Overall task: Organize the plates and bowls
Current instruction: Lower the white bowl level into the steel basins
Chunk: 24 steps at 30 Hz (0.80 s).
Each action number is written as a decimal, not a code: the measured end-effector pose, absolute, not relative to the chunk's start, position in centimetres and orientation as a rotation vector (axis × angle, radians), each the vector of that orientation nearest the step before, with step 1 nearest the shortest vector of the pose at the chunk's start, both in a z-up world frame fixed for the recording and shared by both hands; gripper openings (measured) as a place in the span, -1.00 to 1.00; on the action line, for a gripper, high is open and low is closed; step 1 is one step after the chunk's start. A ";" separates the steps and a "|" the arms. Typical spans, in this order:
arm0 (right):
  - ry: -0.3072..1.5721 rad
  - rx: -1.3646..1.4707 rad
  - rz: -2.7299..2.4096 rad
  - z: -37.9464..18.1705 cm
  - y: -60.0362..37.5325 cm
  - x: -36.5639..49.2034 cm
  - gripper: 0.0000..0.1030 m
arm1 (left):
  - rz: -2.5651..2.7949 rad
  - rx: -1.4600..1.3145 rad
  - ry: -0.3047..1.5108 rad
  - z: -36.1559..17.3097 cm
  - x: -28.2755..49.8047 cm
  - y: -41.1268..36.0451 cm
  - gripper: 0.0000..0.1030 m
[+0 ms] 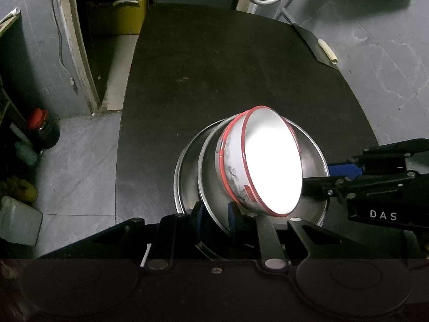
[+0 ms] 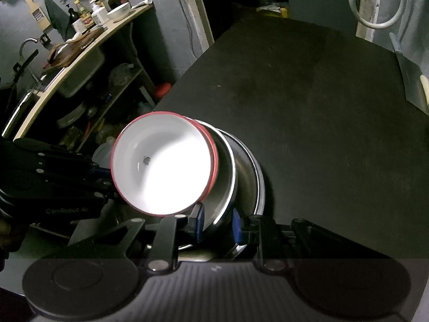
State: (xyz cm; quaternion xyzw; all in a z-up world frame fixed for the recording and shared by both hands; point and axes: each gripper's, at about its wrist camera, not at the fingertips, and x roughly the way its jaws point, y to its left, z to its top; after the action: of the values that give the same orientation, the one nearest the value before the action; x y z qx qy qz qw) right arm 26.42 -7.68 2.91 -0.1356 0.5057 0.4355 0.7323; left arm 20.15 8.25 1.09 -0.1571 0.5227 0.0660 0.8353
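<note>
A white bowl with a red rim (image 1: 270, 161) (image 2: 161, 163) lies tilted in a stack of two steel plates (image 1: 311, 158) (image 2: 228, 166) above the black table (image 1: 214, 67) (image 2: 321, 94). A second red rim behind the bowl may be another bowl nested under it. My left gripper (image 1: 215, 216) is shut on the near rim of the upper plate, a blue pad on each side. My right gripper (image 2: 217, 221) is shut on the plate rim from the opposite side. Each gripper shows in the other's view, right gripper (image 1: 327, 177) and left gripper (image 2: 104, 177), at the edge of the stack.
A cleaver with a pale handle (image 1: 321, 48) (image 2: 410, 80) lies at the table's far right edge. Left of the table stands a counter with bottles and a bowl (image 2: 107, 10) over cluttered shelves. A red-lidded jar (image 1: 40, 126) and containers stand on the floor.
</note>
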 end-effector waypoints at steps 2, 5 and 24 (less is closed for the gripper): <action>1.116 -0.296 0.955 2.8 -7.8 26.4 -0.52 | 0.139 -0.331 1.109 1.1 20.2 8.2 -0.61; 1.119 -0.289 0.952 2.8 -7.9 26.3 -0.52 | 0.139 -0.330 1.109 1.0 20.2 8.2 -0.62; 1.104 -0.266 0.925 2.8 -8.4 25.6 -0.51 | 0.169 -0.320 1.107 1.2 20.1 8.0 -0.55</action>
State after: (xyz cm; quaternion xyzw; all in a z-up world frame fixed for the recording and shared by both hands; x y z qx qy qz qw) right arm 25.64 -8.36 2.84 -0.1214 0.5039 0.4222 0.7437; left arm 20.06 8.02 1.21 -0.1513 0.5228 0.0800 0.8351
